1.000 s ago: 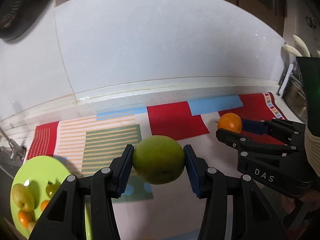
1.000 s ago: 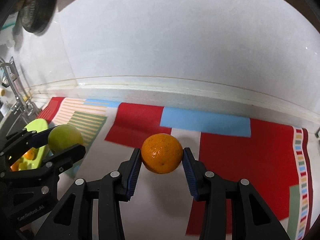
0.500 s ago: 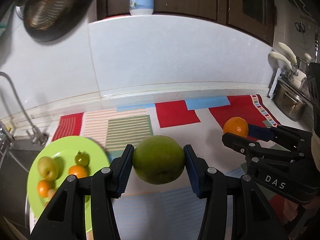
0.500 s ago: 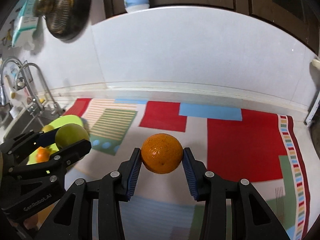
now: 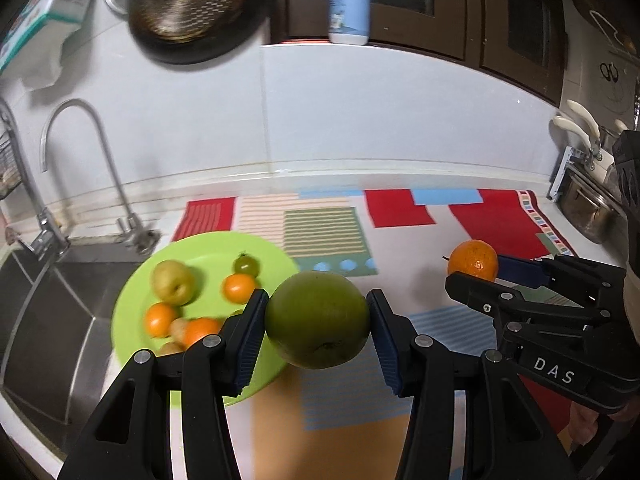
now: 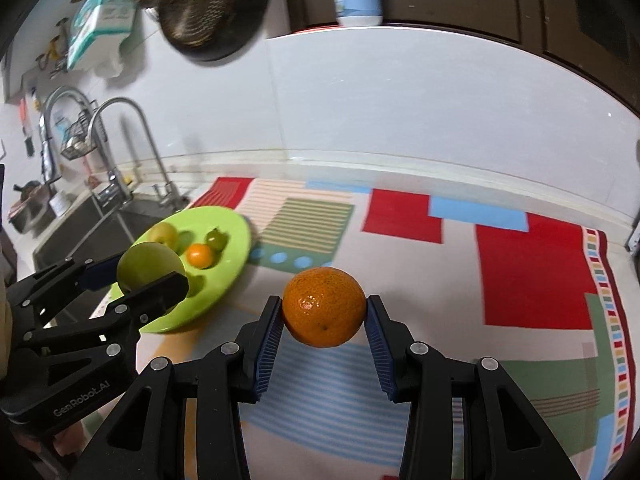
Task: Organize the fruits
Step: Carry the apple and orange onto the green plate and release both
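A green apple (image 5: pixel 317 320) sat pinched between the blue pads of the left tongs (image 5: pixel 316 334), held in the air over the near rim of the lime plate (image 5: pixel 208 246) at the tabletop's sink-side edge. The right tongs (image 6: pixel 324 330) pinched an orange (image 6: pixel 324 306) above the patterned mat (image 6: pixel 532 276). Smaller fruits (image 5: pixel 172 288) lay on the plate.

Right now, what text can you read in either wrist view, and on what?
"DAS": white letters on the right gripper body, left wrist view.
"GenRobot.AI": grey letters on the left gripper body, right wrist view.
Blue-white bottle label: a small picture, print too blurred to read.
Teal-white box on the wall: print too small and blurred.
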### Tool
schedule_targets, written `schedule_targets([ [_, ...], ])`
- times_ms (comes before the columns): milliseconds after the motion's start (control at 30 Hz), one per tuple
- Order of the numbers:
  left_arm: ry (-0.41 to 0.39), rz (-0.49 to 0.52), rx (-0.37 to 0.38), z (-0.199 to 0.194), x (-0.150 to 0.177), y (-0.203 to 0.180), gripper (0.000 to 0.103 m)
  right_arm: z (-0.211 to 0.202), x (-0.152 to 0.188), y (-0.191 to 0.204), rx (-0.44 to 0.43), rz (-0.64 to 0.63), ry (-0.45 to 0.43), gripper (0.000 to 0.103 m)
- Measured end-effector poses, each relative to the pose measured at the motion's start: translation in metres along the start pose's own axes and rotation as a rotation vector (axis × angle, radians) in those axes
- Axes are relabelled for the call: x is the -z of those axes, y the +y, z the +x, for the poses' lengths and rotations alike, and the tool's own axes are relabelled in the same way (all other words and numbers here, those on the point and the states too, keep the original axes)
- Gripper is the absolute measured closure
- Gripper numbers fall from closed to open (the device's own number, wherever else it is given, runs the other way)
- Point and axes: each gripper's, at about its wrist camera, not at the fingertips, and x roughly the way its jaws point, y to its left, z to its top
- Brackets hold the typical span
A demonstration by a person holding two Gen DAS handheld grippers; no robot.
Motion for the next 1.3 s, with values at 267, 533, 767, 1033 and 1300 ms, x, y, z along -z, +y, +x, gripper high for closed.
schedule_targets([
  [267,-0.001,0.010,-0.030,-0.007,0.009,0.045,0.053,0.013,-0.001,0.048,-0.028,-0.028,0.013,0.060],
  [533,0.000,0.028,-0.016,0.008,0.003,0.080,0.053,0.038,-0.007,0.083,-0.034,-0.041,0.036,0.060],
  [767,0.020,0.037,0.013,0.031,-0.002,0.099,0.053,0.066,-0.015,0.098,-0.026,-0.038,0.074,0.060],
  [1033,0.065,0.015,0.054,0.058,-0.004,0.113,0.053,0.100,-0.019,0.109,-0.026,-0.056,0.123,0.060],
  [1300,0.031,0.005,0.024,0.049,-0.004,0.123,0.036,0.115,-0.019,0.113,-0.030,-0.061,0.145,0.060],
])
